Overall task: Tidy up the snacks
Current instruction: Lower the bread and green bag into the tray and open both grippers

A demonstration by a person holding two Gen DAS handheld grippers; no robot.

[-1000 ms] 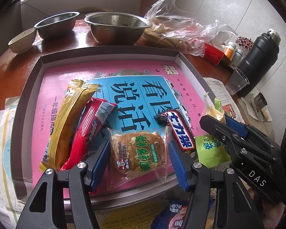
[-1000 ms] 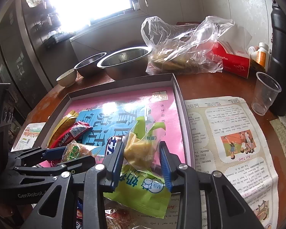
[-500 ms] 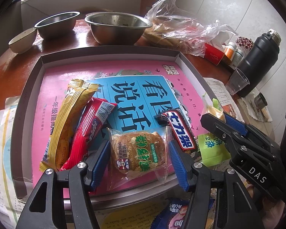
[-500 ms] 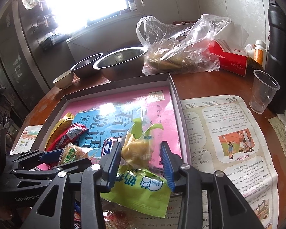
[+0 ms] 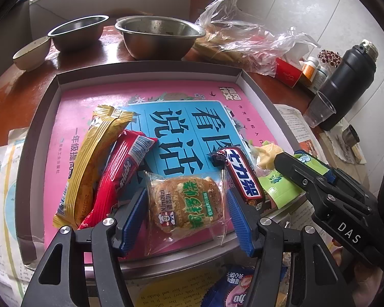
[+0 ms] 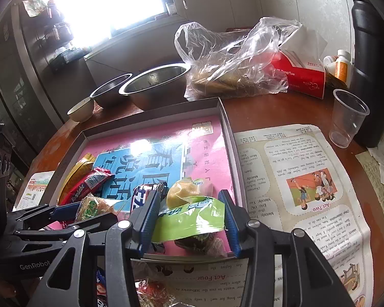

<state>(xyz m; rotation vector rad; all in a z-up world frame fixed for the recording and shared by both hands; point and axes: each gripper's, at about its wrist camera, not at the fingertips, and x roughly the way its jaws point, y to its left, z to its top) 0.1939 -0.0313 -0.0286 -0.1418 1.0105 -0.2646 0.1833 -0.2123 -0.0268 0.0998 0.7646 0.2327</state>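
We see a shallow grey tray (image 5: 151,73) filling the middle of the left wrist frame, lined with a pink and blue book cover (image 5: 181,117) printed in Chinese. In it lie a yellow wafer pack (image 5: 89,158), a red bar (image 5: 120,171) and a dark bar (image 5: 240,176). Our left gripper (image 5: 187,212) stands apart around a clear-wrapped cake (image 5: 184,207) marked "Ximaizi", pads not pressing. Our right gripper (image 6: 189,220) is opening, the green pouch (image 6: 192,220) marked "Milk" lying loose between its pads at the tray's lower right. Two steel bowls (image 5: 158,35) sit upper left.
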